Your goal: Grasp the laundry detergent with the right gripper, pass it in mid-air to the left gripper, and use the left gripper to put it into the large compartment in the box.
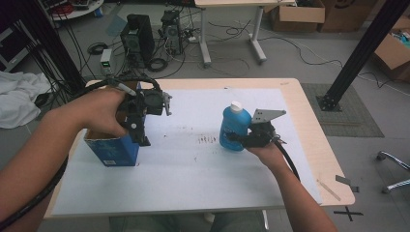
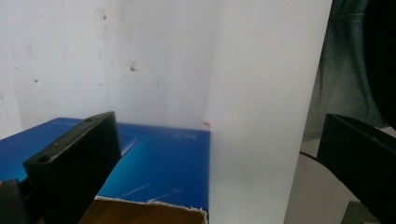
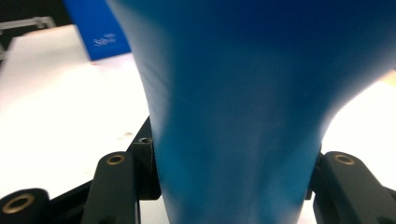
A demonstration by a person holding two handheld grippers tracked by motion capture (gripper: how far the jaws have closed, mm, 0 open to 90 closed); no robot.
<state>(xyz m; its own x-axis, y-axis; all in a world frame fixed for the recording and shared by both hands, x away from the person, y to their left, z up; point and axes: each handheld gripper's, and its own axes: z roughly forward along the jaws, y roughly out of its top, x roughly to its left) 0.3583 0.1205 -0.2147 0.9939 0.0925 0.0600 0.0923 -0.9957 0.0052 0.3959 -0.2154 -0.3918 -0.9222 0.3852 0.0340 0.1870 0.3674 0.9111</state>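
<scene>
The right claw (image 1: 240,138) holds a blue plastic bottle with a white cap (image 1: 235,126), its two black jaws pressed on the lower part of the bottle from both sides; in the right gripper view the blue body (image 3: 233,116) stands directly in front of the claw, between the jaws. The bottle is upright and, as I judge it, just off or barely on the white sheet of the surface (image 1: 193,179). The left claw (image 1: 142,140) points downward at the near right corner of an open blue cardboard box (image 1: 113,150), with its jaws wide apart and nothing between them; in the left gripper view the blue wall of the box (image 2: 159,163) and its torn brown edge lie below the claw. The main risk, I think, is that the smooth, rounded bottle slips or turns in the grip, because it is held low and its heavier upper part may tip it over. If it is carried toward the box, it could hit the rim or the left claw, which stands beside the opening, and the light box could be pushed or fall over. About writing: small white letters are on the blue box behind the right claw (image 3: 105,41), but they are too blurred to read, and the label on the bottle is also not readable.
</scene>
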